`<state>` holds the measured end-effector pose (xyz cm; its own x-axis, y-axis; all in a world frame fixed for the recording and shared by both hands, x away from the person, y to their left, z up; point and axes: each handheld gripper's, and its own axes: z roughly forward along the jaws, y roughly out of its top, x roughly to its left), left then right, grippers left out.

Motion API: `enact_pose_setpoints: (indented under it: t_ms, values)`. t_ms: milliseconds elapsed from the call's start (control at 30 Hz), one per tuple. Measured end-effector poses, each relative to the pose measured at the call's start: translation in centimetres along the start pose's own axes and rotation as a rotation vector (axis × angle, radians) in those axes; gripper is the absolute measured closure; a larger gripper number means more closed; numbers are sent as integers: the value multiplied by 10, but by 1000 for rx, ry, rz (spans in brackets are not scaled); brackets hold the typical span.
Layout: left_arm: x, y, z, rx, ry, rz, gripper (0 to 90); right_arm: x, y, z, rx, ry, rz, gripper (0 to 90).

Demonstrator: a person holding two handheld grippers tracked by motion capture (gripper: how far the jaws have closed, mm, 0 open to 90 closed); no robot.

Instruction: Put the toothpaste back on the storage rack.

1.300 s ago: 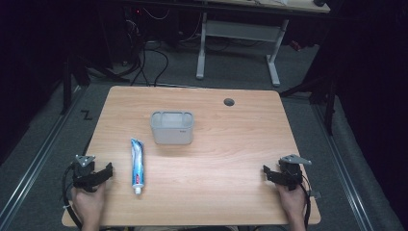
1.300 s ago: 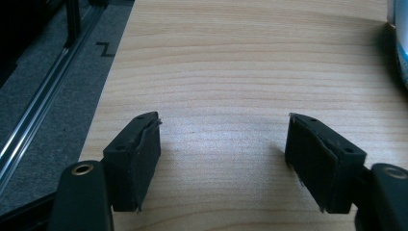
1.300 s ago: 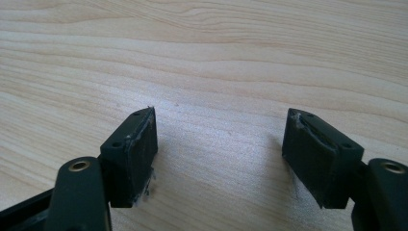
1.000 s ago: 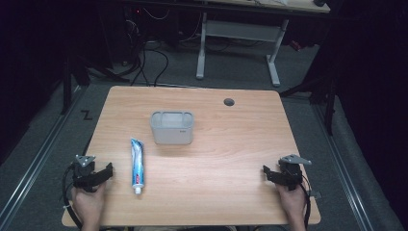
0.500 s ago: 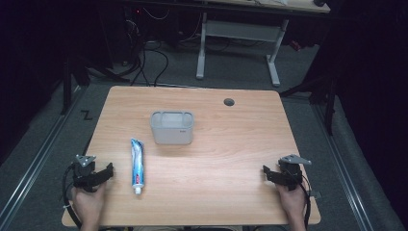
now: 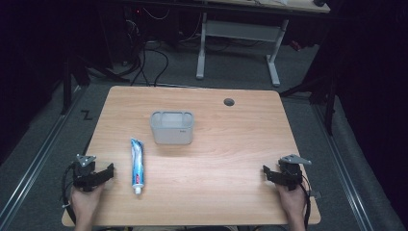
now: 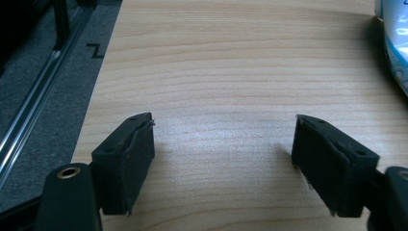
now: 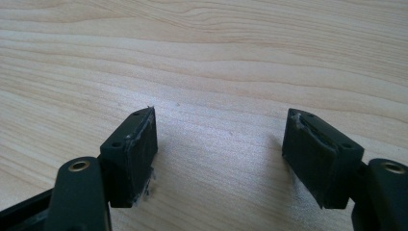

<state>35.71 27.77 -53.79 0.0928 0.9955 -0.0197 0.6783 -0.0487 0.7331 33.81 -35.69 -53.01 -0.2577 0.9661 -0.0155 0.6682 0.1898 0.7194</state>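
Note:
A white and blue toothpaste tube [image 6: 137, 165] lies lengthwise on the wooden table [image 6: 231, 154], cap toward the near edge. A grey open-topped bin [image 6: 172, 127] stands upright behind it, near the table's middle. My left gripper [image 6: 109, 171] rests at the near left corner, left of the tube and apart from it. Its jaws have just been opening and stand wide over bare wood [image 7: 223, 119], with the tube's edge [image 7: 397, 48] at the far right of that view. At the near right corner my right gripper [image 6: 266, 173] is open too, nothing between its fingers [image 8: 221, 112].
A round cable hole [image 6: 229, 102] sits near the table's far right edge. Beyond the table stands another desk's white frame [image 6: 238, 33] amid floor cables. A metal rail [image 6: 33, 159] runs along the floor at the left.

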Motion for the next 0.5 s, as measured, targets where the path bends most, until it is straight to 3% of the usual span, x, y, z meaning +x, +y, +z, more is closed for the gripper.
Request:
enact_pose_setpoints:
  t_ms: [200,233,500]
  values:
    - [1,0,0,5,-12,11,219,0,0,0,-1,0,-3,281]
    - [2,2,-1,24,-17,19,225,0,0,0,0,-1,-1,280]
    - [4,4,-3,36,-21,1,249,0,0,0,1,-2,2,280]
